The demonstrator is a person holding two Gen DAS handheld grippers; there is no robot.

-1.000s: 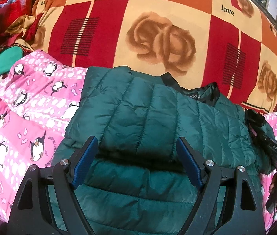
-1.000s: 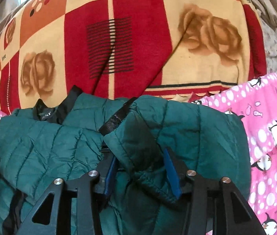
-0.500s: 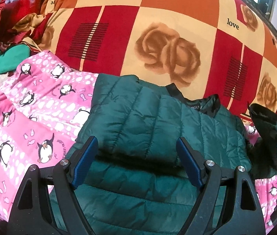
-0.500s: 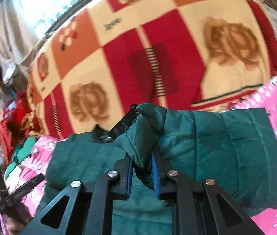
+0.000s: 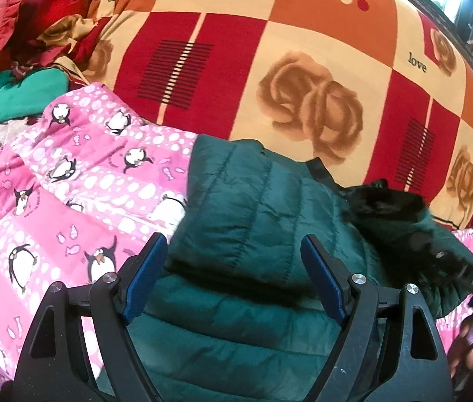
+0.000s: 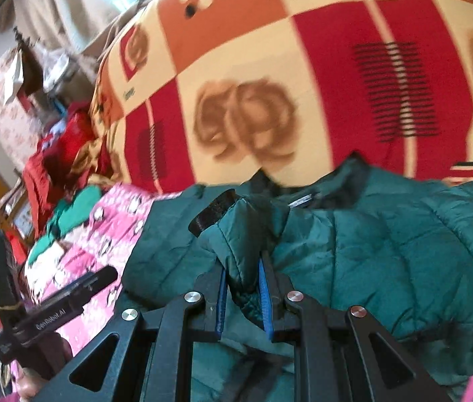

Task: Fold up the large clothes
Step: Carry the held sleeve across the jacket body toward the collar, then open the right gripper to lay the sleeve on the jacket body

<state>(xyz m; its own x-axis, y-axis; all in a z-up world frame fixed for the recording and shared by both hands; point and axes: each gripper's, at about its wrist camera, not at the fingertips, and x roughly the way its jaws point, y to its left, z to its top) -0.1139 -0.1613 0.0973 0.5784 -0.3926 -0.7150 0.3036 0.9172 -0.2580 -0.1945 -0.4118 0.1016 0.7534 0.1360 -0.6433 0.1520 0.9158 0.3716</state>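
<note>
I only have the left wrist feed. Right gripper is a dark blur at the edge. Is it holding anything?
Observer: Yes. The right gripper is shut on the green jacket's sleeve, near the black cuff.
Operator: Sleeve flat or lifted?
Observer: Lifted; the cuff end stands above the jacket body.
Operator: Collar visible on your side?
Observer: Yes, the black collar with a small label lies toward the rose blanket.

Quilted jacket [image 5: 256, 201], faint sheen; fleecy blanket [image 5: 69, 181]
</note>
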